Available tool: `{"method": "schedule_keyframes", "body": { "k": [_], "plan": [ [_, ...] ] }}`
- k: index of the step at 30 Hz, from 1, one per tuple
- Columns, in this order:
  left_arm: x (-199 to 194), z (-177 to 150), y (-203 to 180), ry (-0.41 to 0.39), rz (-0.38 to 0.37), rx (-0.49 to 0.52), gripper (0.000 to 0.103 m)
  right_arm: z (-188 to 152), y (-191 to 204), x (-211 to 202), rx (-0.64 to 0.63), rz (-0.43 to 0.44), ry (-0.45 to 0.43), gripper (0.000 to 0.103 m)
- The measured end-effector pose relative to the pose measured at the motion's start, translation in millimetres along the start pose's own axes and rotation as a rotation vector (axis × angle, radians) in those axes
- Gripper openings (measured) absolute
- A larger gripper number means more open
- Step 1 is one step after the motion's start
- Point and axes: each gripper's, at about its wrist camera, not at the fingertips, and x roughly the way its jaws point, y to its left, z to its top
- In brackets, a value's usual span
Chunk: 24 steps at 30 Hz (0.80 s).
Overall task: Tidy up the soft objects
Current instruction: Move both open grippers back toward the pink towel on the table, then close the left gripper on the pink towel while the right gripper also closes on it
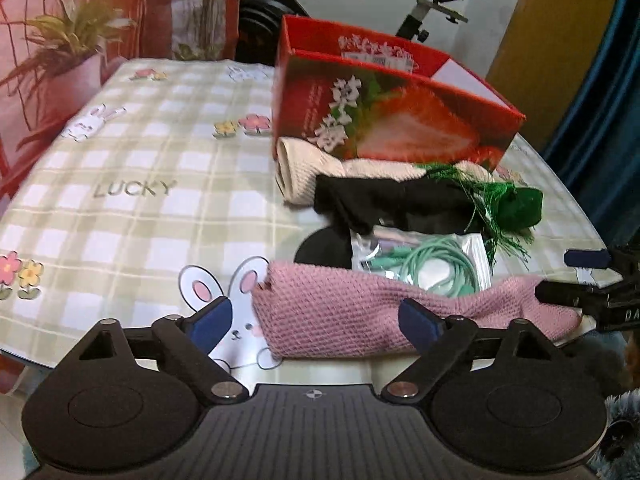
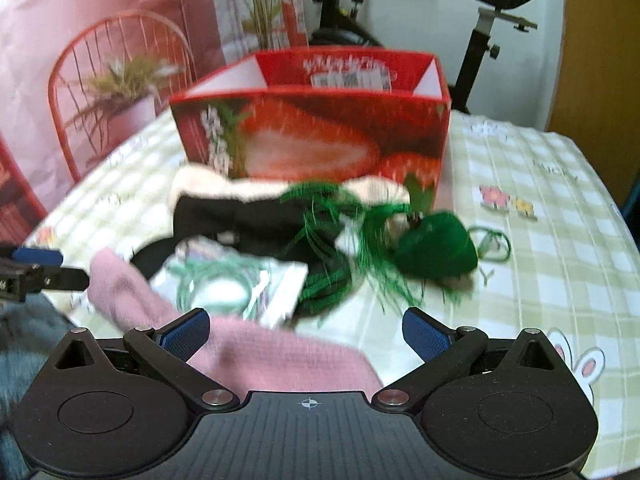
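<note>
1. We see the pink knitted cloth (image 1: 400,312) lying at the near edge of the worktop (image 1: 120,208), in front of the other soft things and the open red box (image 1: 384,116).
2. Our left hand-held gripper (image 1: 316,320) stands wide, its jaws either side of the cloth's left half, pads not yet pressing; it holds nothing.
3. Our right hand-held gripper (image 2: 306,330) is also spread wide and empty, over the cloth's other end.
4. We judge the cloth light, limp and grippy: it will sag and fold wherever unsupported.
5. We would pinch a bunched fold near each end, so it lifts evenly.
6. The bagged green cords (image 1: 424,264) rest against it and could slide along.
</note>
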Motion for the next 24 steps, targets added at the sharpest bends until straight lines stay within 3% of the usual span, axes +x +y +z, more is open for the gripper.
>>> {"method": "schedule_keyframes", "body": {
  "k": [6,11,19,22,24],
  "plan": [
    [5,-4,9,0.012,-0.014,-0.050,0.083,-6,-4,12,0.015,0.002,0.084,0.096],
    [8,-5,14,0.020,-0.023,-0.080,0.081,-10,-2,27,-0.001,0.027,0.142,0.064],
    [14,-5,14,0.044,-0.014,-0.088,0.076,-7,-2,39,-0.028,0.038,0.138,0.046],
    [16,0,16,0.059,-0.025,-0.100,0.070,-2,-4,43,-0.025,0.004,0.123,0.029],
    [15,7,18,0.047,-0.058,-0.104,0.070,2,-9,46,0.009,0.003,0.111,0.027]
  ]
}}
